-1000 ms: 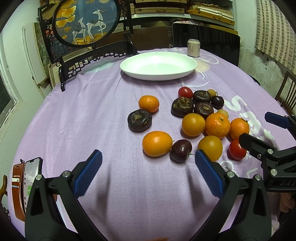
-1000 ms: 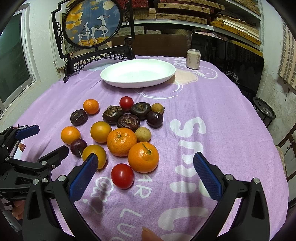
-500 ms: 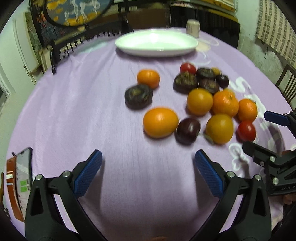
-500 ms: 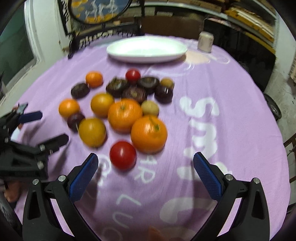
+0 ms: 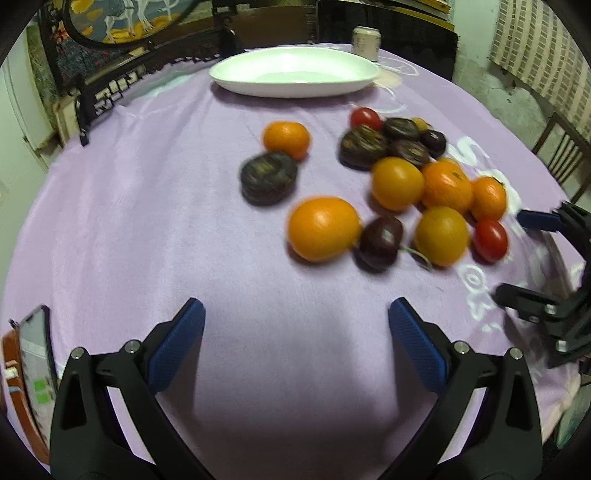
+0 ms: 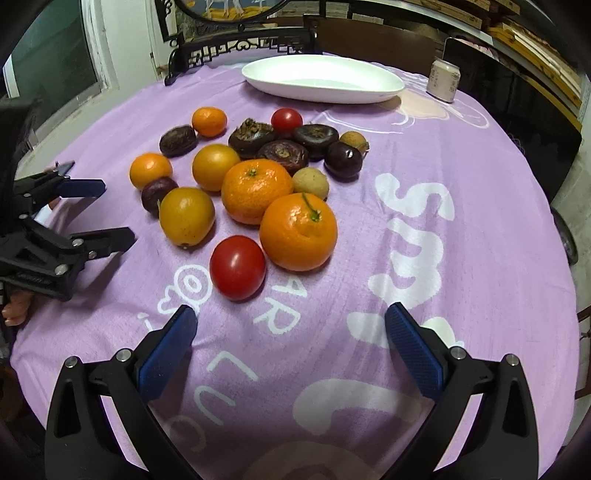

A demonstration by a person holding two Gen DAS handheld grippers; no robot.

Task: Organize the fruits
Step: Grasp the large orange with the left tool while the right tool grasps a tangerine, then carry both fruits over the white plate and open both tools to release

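Observation:
Several fruits lie loose on the purple tablecloth: oranges, red tomatoes, dark plums and dark flat fruits. My left gripper (image 5: 295, 343) is open and empty, just short of an orange (image 5: 323, 229) and a dark plum (image 5: 380, 242). My right gripper (image 6: 290, 349) is open and empty, just short of a red tomato (image 6: 237, 267) and a large orange (image 6: 298, 232). An empty white oval plate (image 5: 293, 72) sits at the table's far side; it also shows in the right wrist view (image 6: 325, 79).
A drink can (image 6: 443, 81) stands right of the plate. A dark carved stand with a round picture (image 5: 110, 22) is behind the plate. A phone (image 5: 35, 362) lies at the table's left edge. Each gripper shows in the other's view (image 5: 546, 280) (image 6: 55, 229).
Both grippers have moved forward and lower toward the fruit pile. The fruits have not moved. Both stay open.

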